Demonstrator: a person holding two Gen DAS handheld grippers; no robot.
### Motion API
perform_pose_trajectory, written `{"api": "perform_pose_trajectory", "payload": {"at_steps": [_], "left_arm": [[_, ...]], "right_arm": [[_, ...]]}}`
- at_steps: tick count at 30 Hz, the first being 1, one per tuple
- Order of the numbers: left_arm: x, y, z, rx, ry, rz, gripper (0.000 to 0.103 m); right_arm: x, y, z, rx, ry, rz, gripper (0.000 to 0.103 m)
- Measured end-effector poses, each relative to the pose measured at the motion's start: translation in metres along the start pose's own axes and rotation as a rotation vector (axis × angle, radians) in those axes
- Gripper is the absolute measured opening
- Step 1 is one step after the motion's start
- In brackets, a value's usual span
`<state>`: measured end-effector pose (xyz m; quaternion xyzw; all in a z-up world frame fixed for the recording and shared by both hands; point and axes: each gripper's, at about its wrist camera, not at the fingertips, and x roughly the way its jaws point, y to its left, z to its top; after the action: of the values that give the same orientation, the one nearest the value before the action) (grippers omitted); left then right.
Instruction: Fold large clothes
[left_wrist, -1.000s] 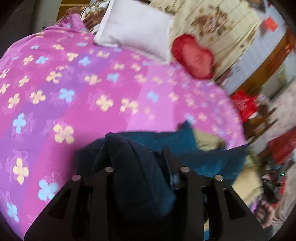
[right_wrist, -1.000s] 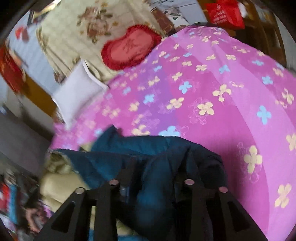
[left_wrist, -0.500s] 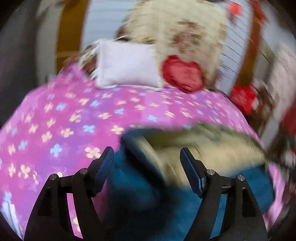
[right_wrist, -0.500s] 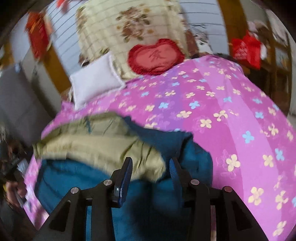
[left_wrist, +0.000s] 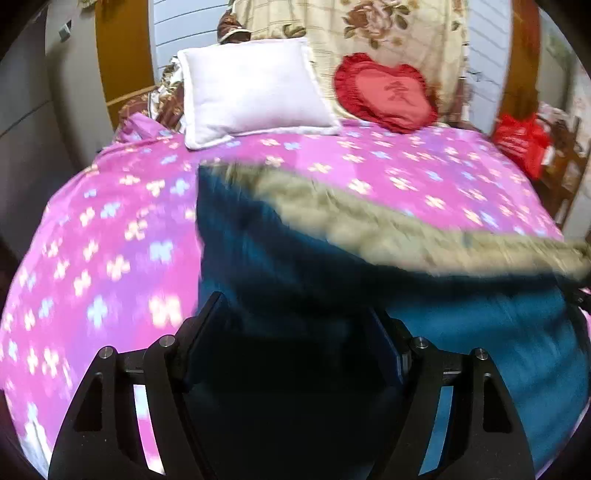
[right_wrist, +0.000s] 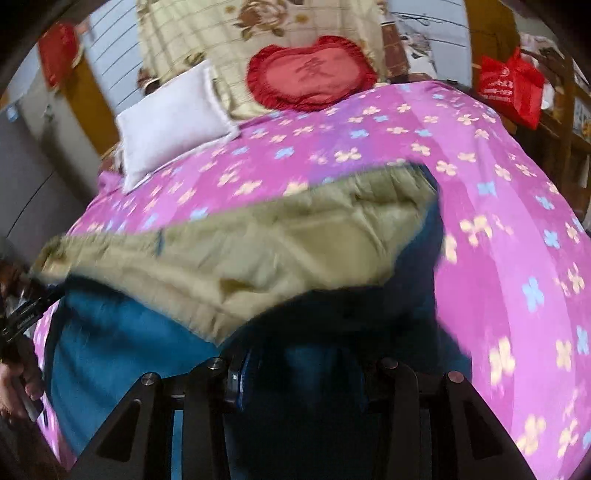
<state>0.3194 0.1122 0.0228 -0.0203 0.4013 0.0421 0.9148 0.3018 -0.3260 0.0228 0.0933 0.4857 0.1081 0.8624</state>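
A large padded jacket, teal blue (left_wrist: 480, 332) outside with an olive lining (left_wrist: 369, 221), lies spread and motion-blurred across the pink flowered bed cover (left_wrist: 110, 240). My left gripper (left_wrist: 295, 317) stands open and wide at the jacket's near left corner, dark blue cloth lying loose between its fingers. In the right wrist view the jacket (right_wrist: 129, 332) shows its lining (right_wrist: 277, 240) turned up. My right gripper (right_wrist: 303, 354) is shut on a thick fold of the blue fabric at the near right corner.
A white pillow (left_wrist: 251, 88) and a red heart cushion (left_wrist: 384, 96) lean at the head of the bed, against a cream floral blanket (left_wrist: 369, 37). A red bag (right_wrist: 509, 85) hangs beyond the right side. A hand (right_wrist: 14, 387) shows at the far left.
The jacket was bunched in both grippers and has swung out across the bed with its lining up. My left jaws have widened and let the fabric go. Both views have rolled level.
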Motion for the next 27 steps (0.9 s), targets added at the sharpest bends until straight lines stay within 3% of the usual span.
{"api": "perform_pose_trajectory", "payload": {"at_steps": [2, 4, 7, 9, 11, 13, 17, 22, 24, 27], "left_arm": [[0.009, 0.001, 0.011, -0.045, 0.003, 0.032, 0.074], [0.006, -0.005, 0.015, -0.075, -0.028, 0.004, 0.074], [0.009, -0.031, 0.017, 0.001, -0.069, -0.016, 0.074], [0.020, -0.043, 0.015, 0.067, -0.063, 0.017, 0.074], [0.039, -0.044, 0.006, 0.126, -0.035, 0.120, 0.074], [0.067, -0.035, -0.006, 0.171, 0.020, 0.245, 0.080], [0.080, -0.001, -0.010, 0.020, 0.052, 0.200, 0.085], [0.065, -0.006, -0.011, 0.023, 0.057, 0.202, 0.084], [0.033, -0.011, -0.008, 0.009, -0.017, 0.123, 0.084], [-0.004, -0.034, -0.004, 0.006, -0.080, -0.006, 0.084]], "right_arm": [[0.005, -0.001, 0.007, 0.050, -0.009, -0.017, 0.039], [0.004, 0.006, 0.005, 0.066, -0.037, -0.003, 0.039], [0.009, 0.022, 0.004, -0.002, -0.023, -0.035, 0.042], [0.016, 0.025, 0.005, -0.019, 0.001, -0.057, 0.054], [0.024, 0.016, 0.005, -0.012, 0.011, -0.108, 0.089], [0.037, 0.003, 0.003, -0.012, 0.026, -0.147, 0.093], [0.052, -0.020, 0.001, 0.048, 0.007, -0.103, 0.096], [0.055, -0.012, 0.004, 0.014, 0.054, -0.171, 0.097], [0.037, 0.005, 0.007, -0.037, 0.029, -0.218, 0.097], [0.006, 0.042, 0.009, -0.069, -0.053, -0.155, 0.097]]}}
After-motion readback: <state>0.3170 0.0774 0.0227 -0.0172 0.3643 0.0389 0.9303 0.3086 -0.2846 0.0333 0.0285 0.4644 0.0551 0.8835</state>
